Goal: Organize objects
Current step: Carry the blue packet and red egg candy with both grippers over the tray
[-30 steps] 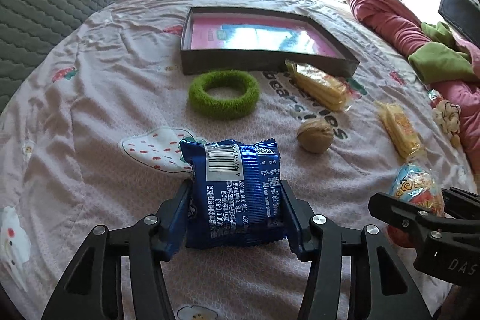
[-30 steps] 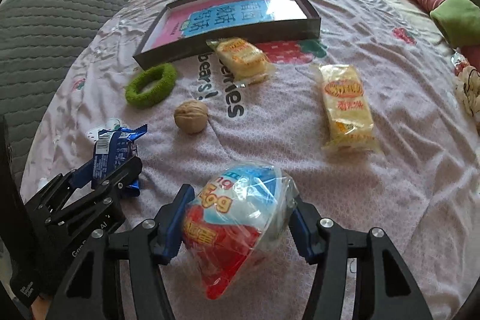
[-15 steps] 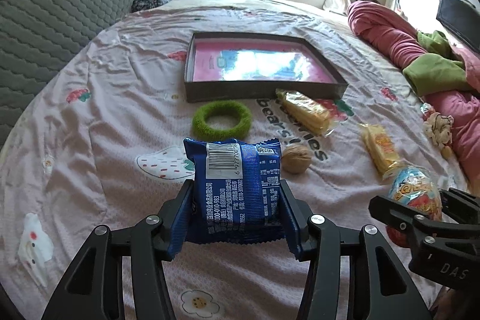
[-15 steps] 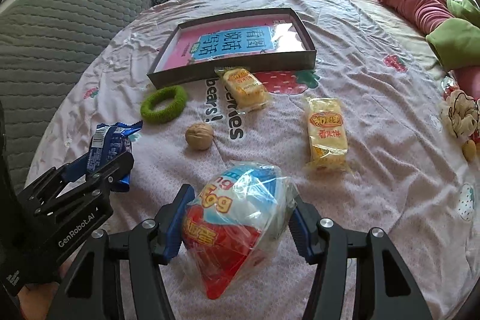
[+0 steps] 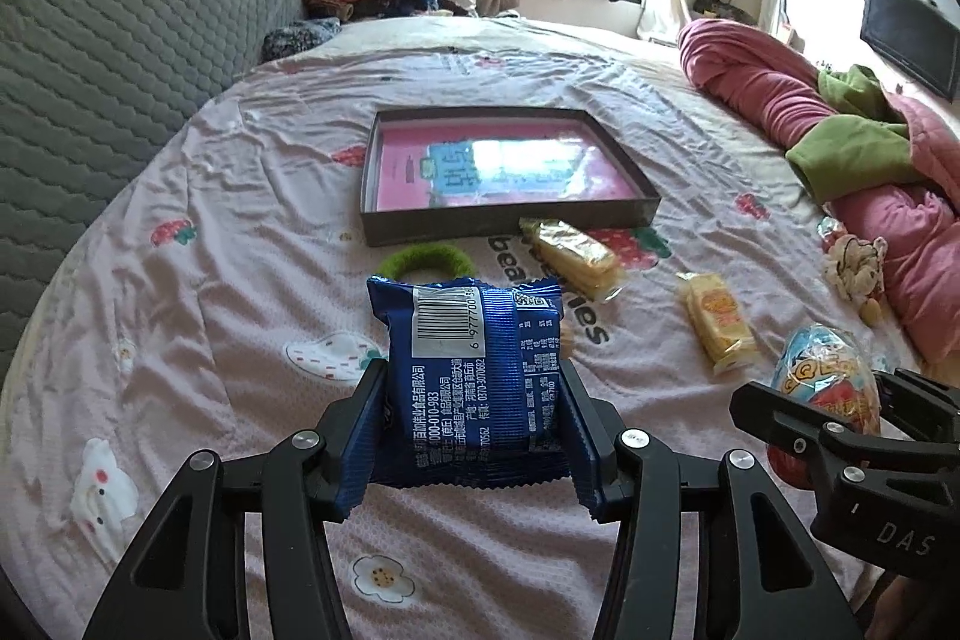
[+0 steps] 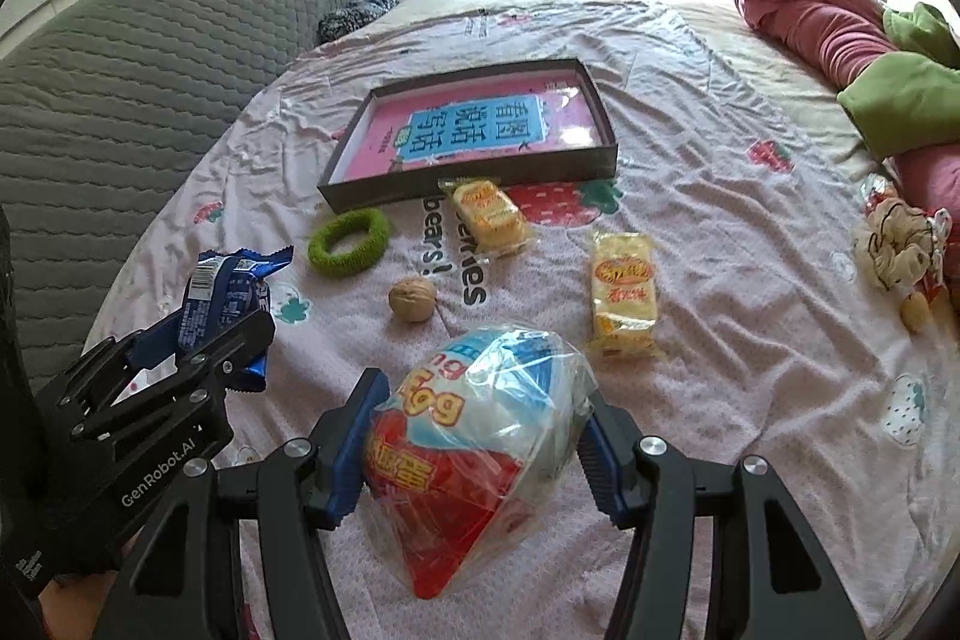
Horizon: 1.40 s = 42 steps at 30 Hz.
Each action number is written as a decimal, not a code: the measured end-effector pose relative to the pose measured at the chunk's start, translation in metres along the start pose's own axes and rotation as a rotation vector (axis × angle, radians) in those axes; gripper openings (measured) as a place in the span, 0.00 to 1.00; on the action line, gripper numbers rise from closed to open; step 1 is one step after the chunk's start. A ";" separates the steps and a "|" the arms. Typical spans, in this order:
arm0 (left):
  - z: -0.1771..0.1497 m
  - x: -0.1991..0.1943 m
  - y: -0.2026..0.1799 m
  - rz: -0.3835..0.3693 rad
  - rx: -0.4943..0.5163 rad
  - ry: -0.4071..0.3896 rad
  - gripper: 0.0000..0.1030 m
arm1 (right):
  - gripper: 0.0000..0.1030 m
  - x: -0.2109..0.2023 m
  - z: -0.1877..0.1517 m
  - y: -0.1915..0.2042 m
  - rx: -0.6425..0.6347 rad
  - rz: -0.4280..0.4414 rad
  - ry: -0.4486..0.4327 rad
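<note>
Both pickups are off the bed now, higher than a second ago. The left gripper [image 5: 474, 412] is clamped on the blue snack pack [image 5: 474, 370], the right gripper [image 6: 480, 436] on the bagged toy egg [image 6: 474, 454]. The shallow box [image 6: 600, 160] sits far ahead, probably next stop.

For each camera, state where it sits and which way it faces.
Left wrist: on the left hand-held gripper, facing down across the bed; its jaws clamp the blue packet, with the right hand-held gripper at right.
Right wrist: on the right hand-held gripper, same heading; its jaws clamp the bagged egg toy, left one at left.
Shared: dark tray, green ring, yellow snack packs.
</note>
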<state>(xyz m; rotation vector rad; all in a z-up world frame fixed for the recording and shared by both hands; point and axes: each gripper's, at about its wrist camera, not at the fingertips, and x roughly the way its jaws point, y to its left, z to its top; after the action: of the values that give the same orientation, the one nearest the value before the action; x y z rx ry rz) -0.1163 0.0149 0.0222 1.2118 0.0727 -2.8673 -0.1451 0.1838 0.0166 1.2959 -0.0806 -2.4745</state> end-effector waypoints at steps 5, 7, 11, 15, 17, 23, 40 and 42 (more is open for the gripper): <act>0.005 -0.009 -0.005 0.004 0.003 -0.014 0.53 | 0.58 -0.010 0.002 -0.004 -0.004 -0.008 -0.022; 0.007 -0.011 -0.007 0.007 0.004 -0.021 0.53 | 0.58 -0.012 0.004 -0.005 -0.006 -0.011 -0.028; 0.011 -0.013 -0.009 0.008 -0.004 -0.028 0.53 | 0.58 -0.014 0.007 -0.005 -0.017 -0.020 -0.035; 0.015 -0.012 -0.008 0.007 -0.008 -0.028 0.53 | 0.58 -0.014 0.011 -0.003 -0.033 -0.025 -0.046; 0.018 -0.011 -0.007 0.010 -0.009 -0.031 0.53 | 0.58 -0.014 0.013 -0.002 -0.037 -0.022 -0.052; 0.026 -0.007 -0.003 0.017 -0.018 -0.032 0.53 | 0.58 -0.013 0.023 0.002 -0.061 -0.027 -0.070; 0.047 0.018 -0.003 0.026 -0.028 -0.037 0.53 | 0.58 -0.001 0.065 0.004 -0.099 -0.017 -0.128; 0.050 0.021 -0.003 0.026 -0.029 -0.037 0.53 | 0.58 0.002 0.069 0.004 -0.102 -0.016 -0.130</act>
<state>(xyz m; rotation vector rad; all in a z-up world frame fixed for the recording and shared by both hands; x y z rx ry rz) -0.1669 0.0148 0.0414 1.1463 0.0962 -2.8547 -0.2008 0.1718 0.0558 1.0987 0.0236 -2.5388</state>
